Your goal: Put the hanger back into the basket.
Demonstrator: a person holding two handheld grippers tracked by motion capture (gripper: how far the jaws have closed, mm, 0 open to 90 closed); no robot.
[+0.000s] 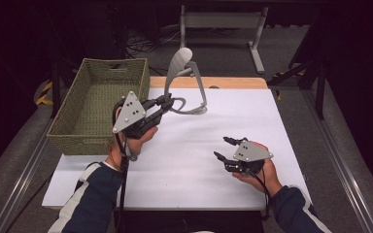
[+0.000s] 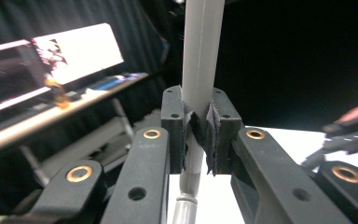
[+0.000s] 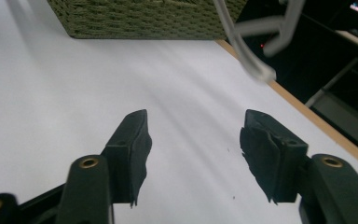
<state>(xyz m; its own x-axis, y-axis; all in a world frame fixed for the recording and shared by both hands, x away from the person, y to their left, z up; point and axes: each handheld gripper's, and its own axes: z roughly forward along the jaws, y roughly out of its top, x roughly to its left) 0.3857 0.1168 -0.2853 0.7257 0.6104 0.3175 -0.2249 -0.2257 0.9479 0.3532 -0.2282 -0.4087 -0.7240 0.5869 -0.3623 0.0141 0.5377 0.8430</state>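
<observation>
Nearest me, my right gripper rests low over the white table with its jaws spread apart and nothing between them. My left gripper is clamped on the arm of a grey hanger, held upright above the table just beside the woven green basket at the table's left edge.
</observation>
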